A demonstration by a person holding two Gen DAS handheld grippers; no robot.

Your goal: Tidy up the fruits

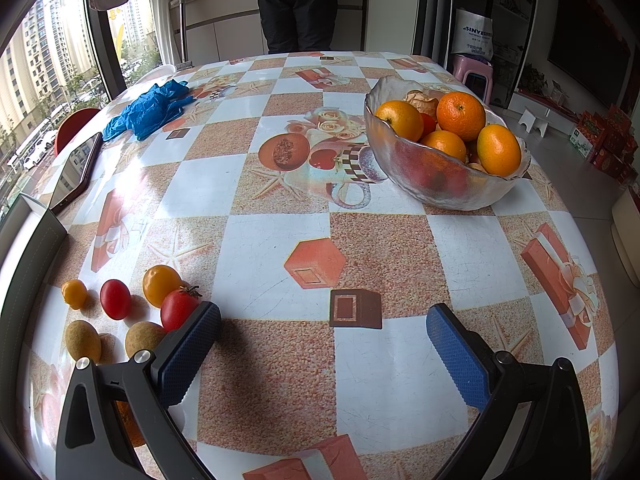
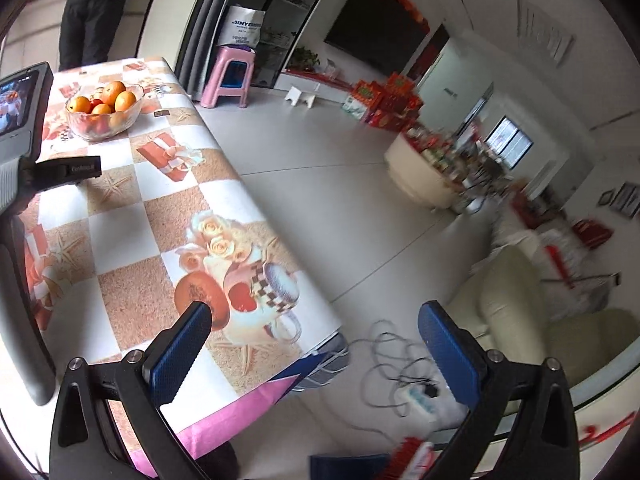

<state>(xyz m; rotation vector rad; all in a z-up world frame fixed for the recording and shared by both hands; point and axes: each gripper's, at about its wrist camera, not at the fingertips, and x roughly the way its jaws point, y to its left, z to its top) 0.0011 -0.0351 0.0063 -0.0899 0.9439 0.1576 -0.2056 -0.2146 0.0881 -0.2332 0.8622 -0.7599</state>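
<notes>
A glass bowl (image 1: 436, 184) of oranges (image 1: 460, 116) stands at the table's far right; it also shows in the right wrist view (image 2: 104, 120). Small loose fruits lie at the near left: a red tomato with a stem (image 1: 178, 308), a red one (image 1: 115, 299), a yellow one (image 1: 160, 283), a smaller yellow one (image 1: 74, 293) and two brown ones (image 1: 83, 340) (image 1: 143, 338). My left gripper (image 1: 322, 332) is open and empty, its left finger (image 1: 188, 356) just beside the stemmed tomato. My right gripper (image 2: 314, 338) is open and empty over the table's right edge.
Blue gloves (image 1: 150, 110) and a dark phone (image 1: 76, 172) lie at the table's far left. A person (image 1: 298, 4) stands behind the table. The left gripper's body (image 2: 20, 120) shows in the right wrist view. A pink stool (image 2: 228, 76) and cables (image 2: 400, 364) are on the floor.
</notes>
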